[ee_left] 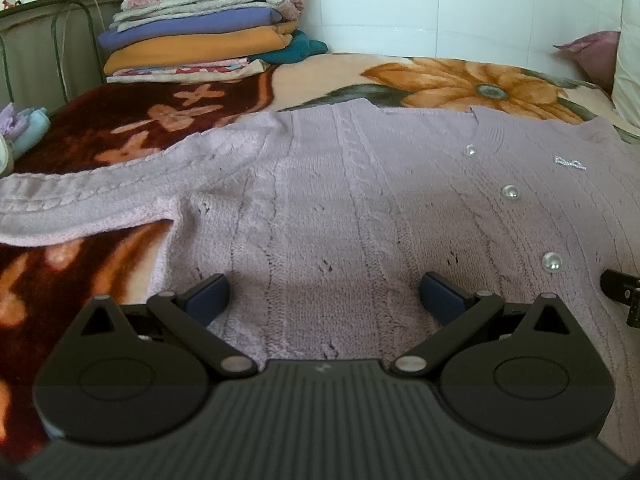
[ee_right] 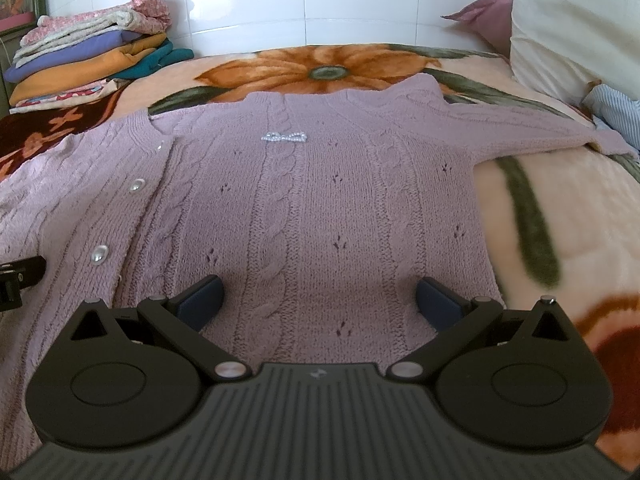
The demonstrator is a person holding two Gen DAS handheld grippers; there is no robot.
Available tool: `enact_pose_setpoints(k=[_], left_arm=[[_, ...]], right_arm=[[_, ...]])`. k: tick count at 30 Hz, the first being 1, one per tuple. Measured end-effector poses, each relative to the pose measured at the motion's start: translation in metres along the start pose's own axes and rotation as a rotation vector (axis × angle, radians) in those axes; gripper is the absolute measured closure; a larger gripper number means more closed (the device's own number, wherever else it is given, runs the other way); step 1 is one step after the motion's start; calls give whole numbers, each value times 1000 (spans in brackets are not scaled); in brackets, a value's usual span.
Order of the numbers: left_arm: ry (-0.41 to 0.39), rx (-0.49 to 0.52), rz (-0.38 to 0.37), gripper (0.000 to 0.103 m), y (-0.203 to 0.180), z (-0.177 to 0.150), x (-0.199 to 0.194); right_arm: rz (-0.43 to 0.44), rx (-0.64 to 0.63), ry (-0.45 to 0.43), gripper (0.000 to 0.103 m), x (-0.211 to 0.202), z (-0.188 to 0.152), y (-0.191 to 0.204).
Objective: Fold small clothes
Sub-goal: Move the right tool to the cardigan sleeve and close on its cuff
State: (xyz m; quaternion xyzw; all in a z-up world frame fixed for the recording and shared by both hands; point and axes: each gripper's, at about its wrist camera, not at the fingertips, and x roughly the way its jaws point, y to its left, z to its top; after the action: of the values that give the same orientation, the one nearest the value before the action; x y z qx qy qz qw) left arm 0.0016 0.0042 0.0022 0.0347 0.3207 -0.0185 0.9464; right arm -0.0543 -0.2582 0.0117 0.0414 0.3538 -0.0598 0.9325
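While the lilac cable-knit cardigan (ee_right: 320,184) lay flat on the bed's floral blanket (ee_right: 540,208), both tongs, left (ee_left: 324,300) and right (ee_right: 318,298), hovered released; gripping each sleeve cuff squarely would probably fold cleanest.

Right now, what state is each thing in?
Left tool: open, holding nothing, over the hem.
Right tool: open, holding nothing.
Lilac cardigan: spread flat, buttoned, not yet folded.
Left sleeve: stretched outward.
Right sleeve: stretched outward.
Clothes pile: folded, stacked.
Blanket: spread beneath the cardigan.
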Motion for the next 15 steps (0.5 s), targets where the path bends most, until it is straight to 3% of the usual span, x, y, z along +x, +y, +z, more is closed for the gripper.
enact_pose_setpoints(k=[10, 15], left_arm=[[55, 5, -4, 0, -1, 10, -3], [77, -15, -23, 0, 0, 22, -10]], right_arm=[[12, 12, 12, 0, 1, 3, -1], [100, 79, 14, 0, -7, 12, -21]])
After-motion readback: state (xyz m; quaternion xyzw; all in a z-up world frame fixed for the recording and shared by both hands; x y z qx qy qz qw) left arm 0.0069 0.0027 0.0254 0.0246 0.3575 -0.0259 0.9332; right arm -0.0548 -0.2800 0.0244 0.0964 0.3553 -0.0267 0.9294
